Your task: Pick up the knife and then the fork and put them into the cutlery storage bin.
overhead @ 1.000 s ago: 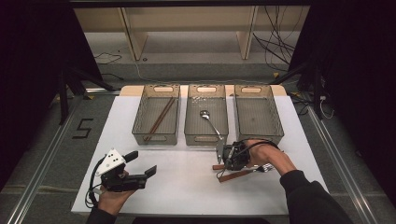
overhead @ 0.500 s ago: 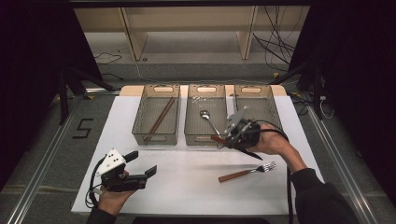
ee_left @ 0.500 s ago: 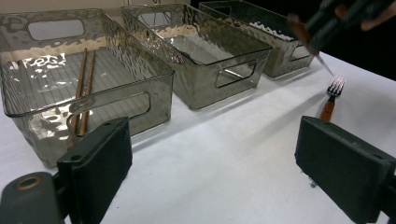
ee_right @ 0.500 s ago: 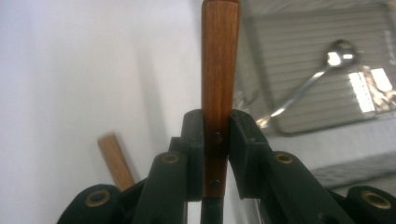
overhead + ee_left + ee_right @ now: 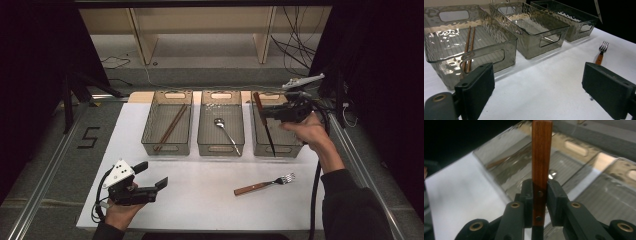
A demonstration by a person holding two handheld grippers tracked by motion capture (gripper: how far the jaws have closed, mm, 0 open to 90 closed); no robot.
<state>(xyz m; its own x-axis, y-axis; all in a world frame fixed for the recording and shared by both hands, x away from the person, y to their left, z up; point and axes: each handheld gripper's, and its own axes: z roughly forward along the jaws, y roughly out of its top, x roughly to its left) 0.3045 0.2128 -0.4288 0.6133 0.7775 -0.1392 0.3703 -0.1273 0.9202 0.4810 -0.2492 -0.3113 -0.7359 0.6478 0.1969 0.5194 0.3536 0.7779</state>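
- The work in hand is sorting cutlery into three clear bins at the far side of the white table
- The left bin already holds a pair of chopsticks, and the middle bin holds a spoon
- The right gripper is clamped on the wooden handle of a knife, held over the right bin with the dark blade slanting down toward the bin's near end; I judge the knife is about to be set down there, but it is not yet released
- A fork with a wooden handle lies on the table in front of the bins, well apart from both grippers, so it is left to be sorted
- The left gripper rests near the table's near left corner, jaws wide apart with nothing between them
- By my reckoning, two kinds of cutlery are put away, the knife is close to done, and the fork is left
- The right gripper view shows the grip closely: both pads press the knife handle just above its two rivets, with the handle standing upright between them, which the high view is too small to show
- The left gripper view shows the fork lying past its own open jaws, and the chopsticks through the bin wall; the blade's slant is seen from the high view
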